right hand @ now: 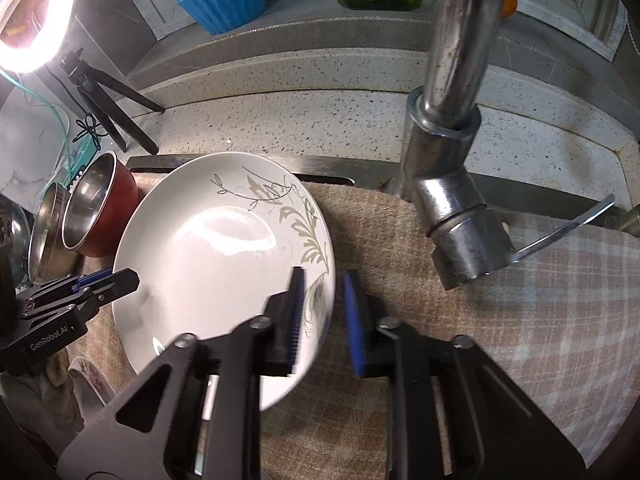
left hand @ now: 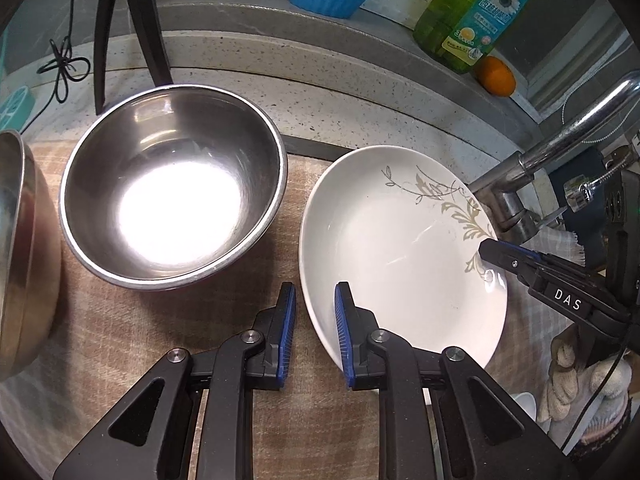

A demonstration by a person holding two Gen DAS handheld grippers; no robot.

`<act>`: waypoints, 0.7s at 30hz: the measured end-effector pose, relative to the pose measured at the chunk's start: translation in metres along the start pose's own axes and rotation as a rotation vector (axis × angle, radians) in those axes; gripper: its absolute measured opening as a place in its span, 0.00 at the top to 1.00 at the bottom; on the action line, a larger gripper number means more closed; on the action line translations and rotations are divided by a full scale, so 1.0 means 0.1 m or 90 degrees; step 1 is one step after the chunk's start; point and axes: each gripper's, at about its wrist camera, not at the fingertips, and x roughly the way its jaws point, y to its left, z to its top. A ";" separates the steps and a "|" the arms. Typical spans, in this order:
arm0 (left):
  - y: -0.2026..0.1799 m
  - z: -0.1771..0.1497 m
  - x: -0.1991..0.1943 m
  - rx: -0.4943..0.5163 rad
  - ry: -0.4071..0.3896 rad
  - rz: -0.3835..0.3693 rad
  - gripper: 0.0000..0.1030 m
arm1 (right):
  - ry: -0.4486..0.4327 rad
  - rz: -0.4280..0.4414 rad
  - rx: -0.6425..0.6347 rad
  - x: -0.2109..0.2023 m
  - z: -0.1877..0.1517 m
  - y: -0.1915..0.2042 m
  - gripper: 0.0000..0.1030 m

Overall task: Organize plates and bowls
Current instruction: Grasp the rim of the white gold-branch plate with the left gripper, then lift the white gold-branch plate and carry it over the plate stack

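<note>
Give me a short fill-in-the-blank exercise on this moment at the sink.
1. Both hand-held grippers close on opposite edges of the white ____.
2. Left of the plate stands a steel ____ with nothing in it.
3. The dish soap bottle on the ledge is ____ in colour.
4. Beside the bottle lies an ____ fruit.

Missing words: plate; bowl; green; orange

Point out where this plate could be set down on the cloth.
Freest: the checked cloth right of the white plate, below the faucet. A narrower strip lies between the plate and the steel bowl. Left is crowded with a red-sided cup and more steel bowls.
</note>
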 end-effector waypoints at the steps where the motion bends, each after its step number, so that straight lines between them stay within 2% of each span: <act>1: -0.01 0.00 0.01 0.002 0.002 0.000 0.88 | 0.001 0.001 0.001 0.01 0.00 0.00 0.86; 14: -0.07 0.02 0.01 0.019 0.005 0.009 0.89 | 0.009 -0.005 0.019 0.02 -0.02 0.04 0.89; 21: -0.08 -0.01 -0.09 0.021 -0.004 0.005 0.89 | -0.006 -0.004 0.029 -0.14 -0.06 0.06 0.89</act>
